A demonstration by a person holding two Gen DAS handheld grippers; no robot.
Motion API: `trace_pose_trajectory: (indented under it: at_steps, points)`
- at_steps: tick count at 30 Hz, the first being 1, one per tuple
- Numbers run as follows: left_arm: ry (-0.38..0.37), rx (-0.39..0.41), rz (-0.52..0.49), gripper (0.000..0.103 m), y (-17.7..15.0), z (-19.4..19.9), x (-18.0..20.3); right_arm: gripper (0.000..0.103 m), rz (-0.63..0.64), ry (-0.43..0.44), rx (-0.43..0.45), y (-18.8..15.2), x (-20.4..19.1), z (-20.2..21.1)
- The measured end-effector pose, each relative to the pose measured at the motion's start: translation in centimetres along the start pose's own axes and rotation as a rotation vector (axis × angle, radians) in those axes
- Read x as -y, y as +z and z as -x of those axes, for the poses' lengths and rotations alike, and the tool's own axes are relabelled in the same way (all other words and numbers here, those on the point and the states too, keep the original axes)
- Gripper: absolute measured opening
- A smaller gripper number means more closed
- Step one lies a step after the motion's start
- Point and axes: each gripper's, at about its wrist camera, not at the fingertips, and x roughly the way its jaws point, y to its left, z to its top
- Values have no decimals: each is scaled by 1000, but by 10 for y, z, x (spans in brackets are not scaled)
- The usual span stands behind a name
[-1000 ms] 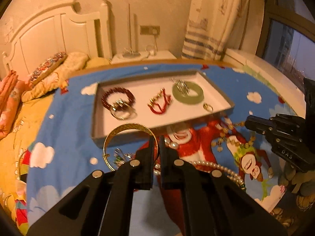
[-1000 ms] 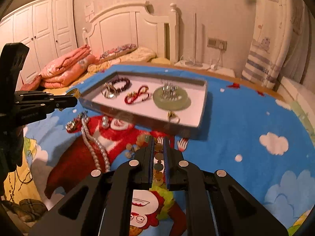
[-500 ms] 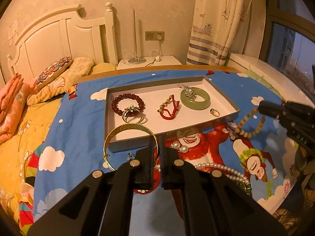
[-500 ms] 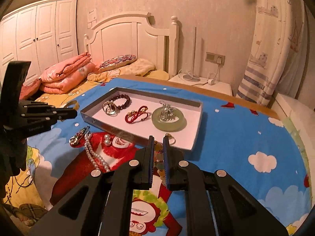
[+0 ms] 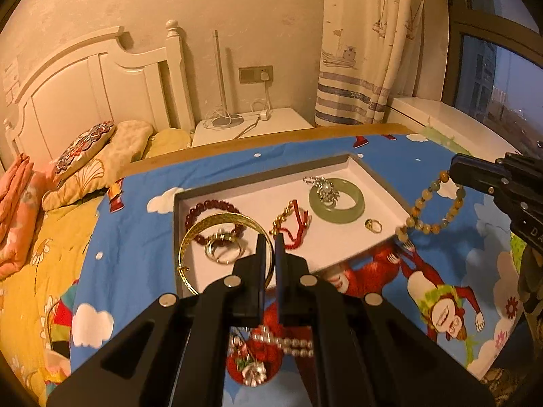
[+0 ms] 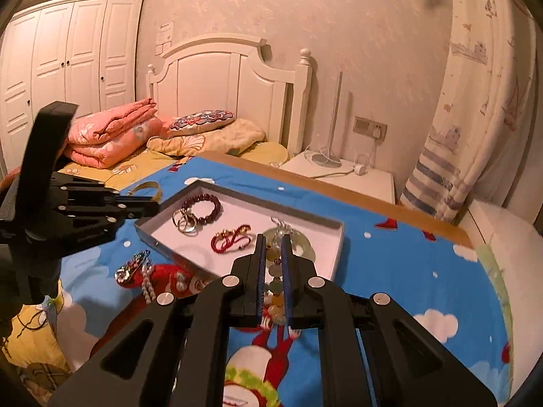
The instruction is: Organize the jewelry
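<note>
A shallow white tray lies on the blue cartoon bedspread. It holds a dark red bead bracelet, silver rings, a red cord bracelet, a green jade bangle with a silver brooch, and a small ring. My left gripper is shut on a gold bangle, held over the tray's left part. My right gripper is shut on a yellow-green bead bracelet, hanging at the tray's right edge.
A pearl necklace and a flower brooch lie on the bedspread in front of the tray. Pillows and folded pink quilts lie at the left. A white nightstand stands behind the bed edge.
Both grippers have lifted with their jewelry. The gold bangle moved from the bedspread to over the tray. The bead bracelet rose off the bedspread and hangs by the tray's right edge.
</note>
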Motion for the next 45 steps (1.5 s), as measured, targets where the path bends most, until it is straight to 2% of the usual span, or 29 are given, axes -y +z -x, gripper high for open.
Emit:
trace_pose_trajectory:
  at_steps: [7, 16, 29, 31, 32, 33, 34, 35, 37, 39, 42, 45]
  points:
    - [38, -30, -52, 4, 24, -33, 3, 9, 30, 18, -7, 15, -12, -26]
    - [149, -96, -45, 4, 45, -88, -3, 9, 8, 48, -61, 18, -21, -70]
    - [173, -144, -2, 5, 54, -130, -14, 9, -5, 71, -126, 14, -33, -111]
    - [206, -145, -8, 14, 53, -134, -15, 12, -25, 86, -153, 11, -30, -118]
    - [222, -147, -14, 22, 51, -134, -15, 20, -42, 87, -170, 9, -28, -121]
    - [241, -146, -18, 49, 51, -133, -15, 27, -55, 87, -179, 7, -26, -121]
    - [274, -124, -23, 74, 49, -128, -16, 45, -77, 89, -182, 5, -24, -120]
    - [300, -99, -26, 79, 48, -122, -15, 56, -92, 88, -175, 3, -22, -116]
    - [347, -51, -28, 83, 44, -104, -17, 56, -110, 91, -155, -1, -19, -105]
    - [376, -39, 4, 87, 35, -87, -23, 56, -114, 88, -143, -5, -18, -92]
    - [461, -8, 55, 96, 13, -57, -38, 56, -123, 106, -124, -11, -19, -70]
    - [534, -27, 101, 98, -14, -34, -58, 57, -127, 131, -120, -15, -23, -57]
